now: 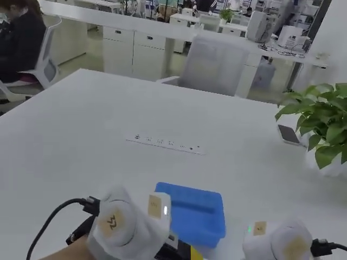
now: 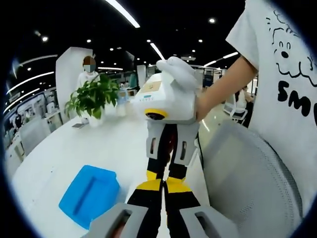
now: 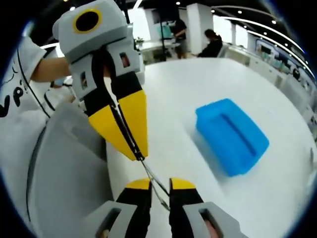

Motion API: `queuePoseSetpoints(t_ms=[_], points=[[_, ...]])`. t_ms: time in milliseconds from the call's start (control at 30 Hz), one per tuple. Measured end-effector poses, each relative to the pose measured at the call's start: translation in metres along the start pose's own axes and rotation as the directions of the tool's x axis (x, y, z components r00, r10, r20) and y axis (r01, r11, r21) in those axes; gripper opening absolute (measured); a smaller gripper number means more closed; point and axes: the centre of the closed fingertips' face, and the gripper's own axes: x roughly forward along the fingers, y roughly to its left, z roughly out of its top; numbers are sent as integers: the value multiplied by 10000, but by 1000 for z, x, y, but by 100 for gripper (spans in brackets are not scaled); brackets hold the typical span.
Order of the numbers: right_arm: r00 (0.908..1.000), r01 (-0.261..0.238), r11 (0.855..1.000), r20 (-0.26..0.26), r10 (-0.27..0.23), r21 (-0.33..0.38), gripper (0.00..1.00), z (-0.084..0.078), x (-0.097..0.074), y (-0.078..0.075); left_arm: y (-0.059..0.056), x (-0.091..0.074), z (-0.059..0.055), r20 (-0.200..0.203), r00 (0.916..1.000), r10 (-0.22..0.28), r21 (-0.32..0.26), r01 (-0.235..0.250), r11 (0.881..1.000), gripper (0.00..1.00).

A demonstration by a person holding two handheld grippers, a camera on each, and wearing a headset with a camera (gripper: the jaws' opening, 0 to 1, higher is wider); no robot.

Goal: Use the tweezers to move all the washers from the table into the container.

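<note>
Left hand-held gripper (image 3: 140,153) clenched on one end of the tweezers (image 3: 153,181), right hand-held gripper (image 3: 161,186) grasping the other, likely to reseat them; blue container (image 3: 232,135) near on worktop (image 3: 188,89)

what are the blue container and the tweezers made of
The blue container looks like moulded plastic with a matte finish: even colour, thick rounded rim, soft corners. The tweezers are probably bare metal, showing as thin, grey, faintly shiny strips, though they are too small to be sure.
</note>
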Motion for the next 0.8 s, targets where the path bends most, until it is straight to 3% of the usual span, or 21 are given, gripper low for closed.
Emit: queuePoseSetpoints(t_ms=[167,267,467,533,633,700,733,800], points=[[9985,367,9992,-400,-374,-180,9,-7,14,-7,5,6,-24,-728,9971,199,344,-174,9993,0],[9971,600,9982,-473,-603,-66,9,-11,24,-10,8,6,-45,-1605,9865,313,915,-167,9957,0],[9958,829,9951,-429,-807,531,11,-17,40,-11,9,11,-67,-1978,9801,162,592,-46,9982,0],[9958,894,9929,-263,-876,784,13,-17,40,-11,8,10,-77,-2422,9701,151,917,74,9958,0],[9948,1011,9881,-239,-990,1159,21,-19,34,-10,10,10,-87,-2580,9660,138,704,45,9975,0],[9920,1257,9808,-76,-1260,1493,25,-21,26,-9,11,8,-97,-2842,9587,133,558,26,9984,0],[9915,1285,9764,-1,-1305,1737,26,-22,24,-7,13,7,-104,-3157,9486,200,692,20,9976,0],[9866,1531,9597,183,-1619,2358,29,-26,16,-5,12,9,-111,-3439,9388,183,614,31,9981,0]])
